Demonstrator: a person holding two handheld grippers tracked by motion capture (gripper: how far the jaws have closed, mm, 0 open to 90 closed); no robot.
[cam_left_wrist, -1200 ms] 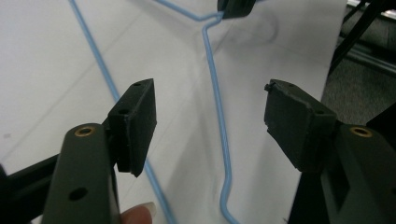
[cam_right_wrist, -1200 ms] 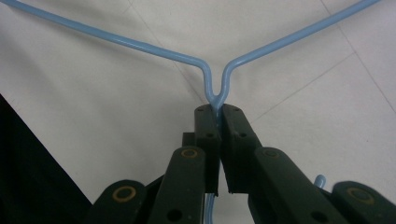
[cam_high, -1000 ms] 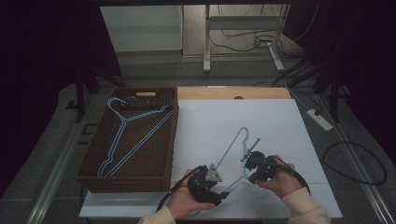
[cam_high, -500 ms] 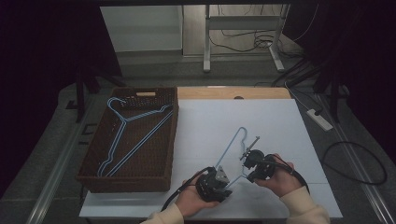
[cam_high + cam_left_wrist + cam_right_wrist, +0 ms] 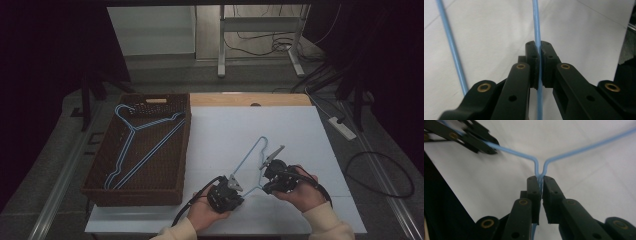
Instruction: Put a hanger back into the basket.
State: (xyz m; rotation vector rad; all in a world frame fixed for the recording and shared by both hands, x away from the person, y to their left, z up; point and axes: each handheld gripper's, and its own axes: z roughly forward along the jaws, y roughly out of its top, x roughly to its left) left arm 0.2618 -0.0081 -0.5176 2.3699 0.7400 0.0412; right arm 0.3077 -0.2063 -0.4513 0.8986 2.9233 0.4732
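Note:
A light blue wire hanger lies on the white table, near its front edge. My left gripper is shut on one sloping arm of the hanger; a second stretch of its wire passes to the left. My right gripper is shut on the twisted neck, where the two arms spread apart. The left gripper also appears in the right gripper view, clamped on the left arm of the hanger. The two grippers sit close together, and a hand holds each one.
A brown wicker basket stands at the table's left with blue hangers lying in it. A bare wooden strip runs along the table's far edge. A power strip and cables lie on the floor to the right.
The left hand and its gripper have shifted a little to the right, closer to the hanger's neck. The right gripper has hardly moved.

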